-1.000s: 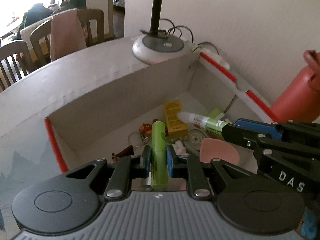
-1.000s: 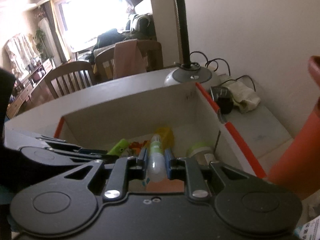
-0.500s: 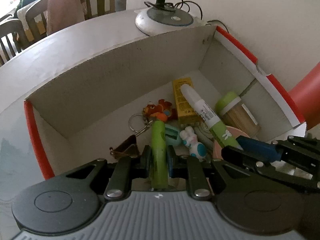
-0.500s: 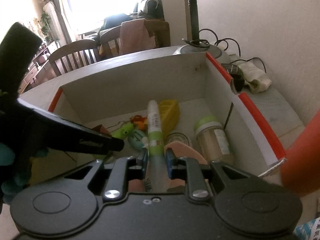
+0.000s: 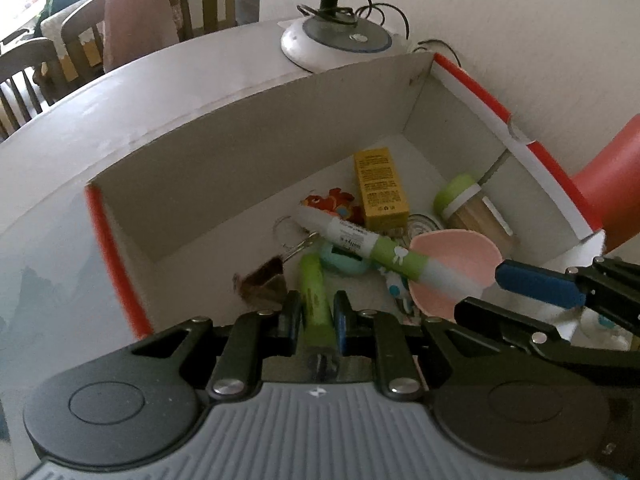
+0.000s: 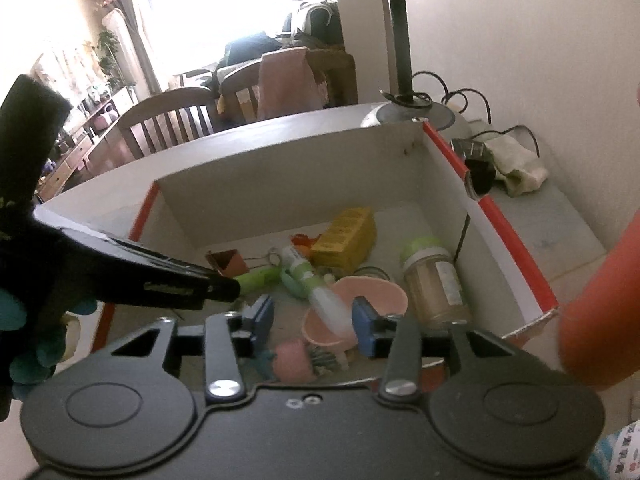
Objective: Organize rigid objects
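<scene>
Glue stick point(image 6: 326, 300), white and green, drops blurred between my right fingers point(image 6: 312, 318), which have just been opening. It falls at six o'clock in the box point(image 6: 280, 184). My left fingers point(image 5: 316, 312) grip a green tube point(image 5: 314, 292).

Left tongs point(image 5: 316, 314) clamped tight; right tongs point(image 6: 313, 316) have just been opening.

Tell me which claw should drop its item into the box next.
Left. The left claw is shut on the green tube above the box, while the right claw stands open, its marker already loose.
</scene>
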The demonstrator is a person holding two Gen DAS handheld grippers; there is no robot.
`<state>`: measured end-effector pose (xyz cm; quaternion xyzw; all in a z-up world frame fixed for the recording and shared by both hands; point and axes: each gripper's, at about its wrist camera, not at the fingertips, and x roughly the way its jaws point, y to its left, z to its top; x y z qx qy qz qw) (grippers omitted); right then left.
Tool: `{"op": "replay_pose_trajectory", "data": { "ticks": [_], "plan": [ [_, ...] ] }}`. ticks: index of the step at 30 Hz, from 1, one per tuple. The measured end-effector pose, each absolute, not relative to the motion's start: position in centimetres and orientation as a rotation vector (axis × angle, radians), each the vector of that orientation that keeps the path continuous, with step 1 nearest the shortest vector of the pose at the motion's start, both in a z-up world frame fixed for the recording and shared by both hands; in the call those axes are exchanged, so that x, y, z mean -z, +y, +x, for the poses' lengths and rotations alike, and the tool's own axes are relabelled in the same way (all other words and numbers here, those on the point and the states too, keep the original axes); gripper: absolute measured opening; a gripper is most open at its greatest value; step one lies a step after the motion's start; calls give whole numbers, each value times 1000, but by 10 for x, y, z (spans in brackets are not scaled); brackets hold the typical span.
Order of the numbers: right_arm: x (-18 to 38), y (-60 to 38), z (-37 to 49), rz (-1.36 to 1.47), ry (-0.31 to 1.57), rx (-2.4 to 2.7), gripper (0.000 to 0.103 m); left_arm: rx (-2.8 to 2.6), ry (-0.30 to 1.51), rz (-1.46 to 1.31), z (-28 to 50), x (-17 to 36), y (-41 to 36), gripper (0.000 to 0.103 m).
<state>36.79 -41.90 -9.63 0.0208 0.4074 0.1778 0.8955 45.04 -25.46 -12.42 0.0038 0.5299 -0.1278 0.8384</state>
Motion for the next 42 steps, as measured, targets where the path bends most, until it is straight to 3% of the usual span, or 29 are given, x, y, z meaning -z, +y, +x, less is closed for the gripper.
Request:
{"op": "replay_pose_trajectory", "data": {
  "ticks": [22,33,38,40,42],
  "plan": [
    [29,-384,279,65,694,-325,64,332,875,-35,346,41,-200,17],
    [17,-367,240,86,644,-287,74,392,825,-10,305,27,-179,18],
    [13,-361,224,107,627,-291,76,387,804,-13,290,26,-168,41],
    [11,-357,217,104,615,-289,80,388,789,-18,283,24,-163,68],
    [8,-354,209,101,601,-287,86,390,768,-22,277,22,-159,70]
  ]
}}
